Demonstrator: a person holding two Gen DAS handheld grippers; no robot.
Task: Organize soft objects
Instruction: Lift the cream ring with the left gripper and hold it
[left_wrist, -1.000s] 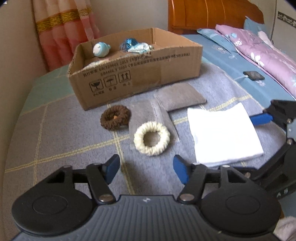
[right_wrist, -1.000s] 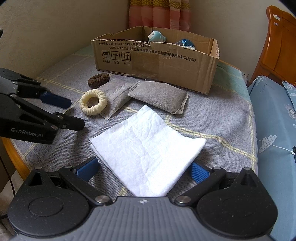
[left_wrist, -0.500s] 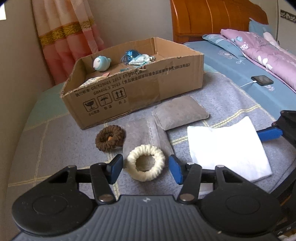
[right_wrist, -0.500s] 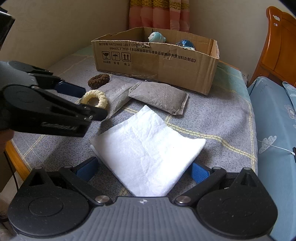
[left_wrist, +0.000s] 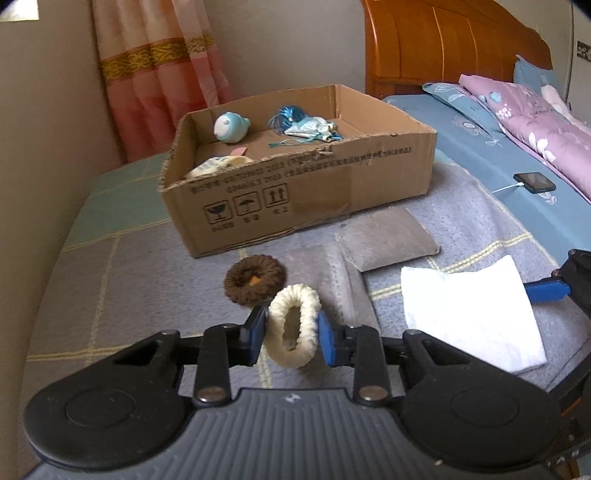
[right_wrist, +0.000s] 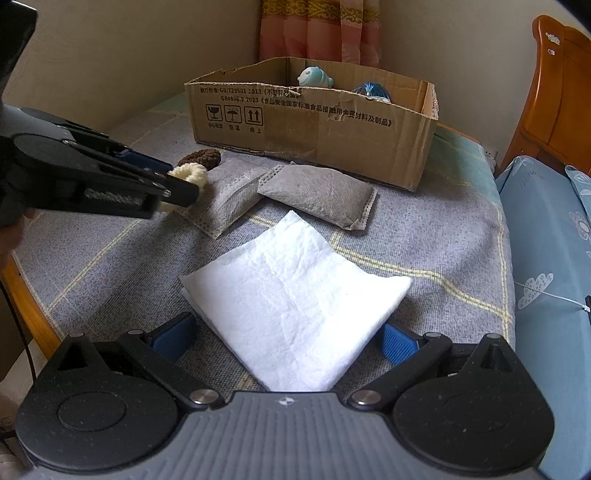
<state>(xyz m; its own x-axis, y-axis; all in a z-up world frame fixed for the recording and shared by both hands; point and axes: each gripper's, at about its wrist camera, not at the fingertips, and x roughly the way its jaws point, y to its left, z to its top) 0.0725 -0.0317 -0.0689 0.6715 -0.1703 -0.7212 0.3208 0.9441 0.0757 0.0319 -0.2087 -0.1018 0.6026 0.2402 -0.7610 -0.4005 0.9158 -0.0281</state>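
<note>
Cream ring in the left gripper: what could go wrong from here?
1. The left gripper jaws are closing on the cream ring, already squashed to an oval and tilted up; it may spring out sideways.
2. The brown ring lies just behind; lifting could snag or drag it.
3. The cardboard box wall stands ahead; a low carry may clip its rim.

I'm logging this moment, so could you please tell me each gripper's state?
Left tongs: closing on the cream ring, squeezed between the pads.
Right tongs: open, empty, straddling the white cloth.

"GB4806.9 2023" and 3 handling symbols on the cardboard box (right_wrist: 314, 125)
</note>
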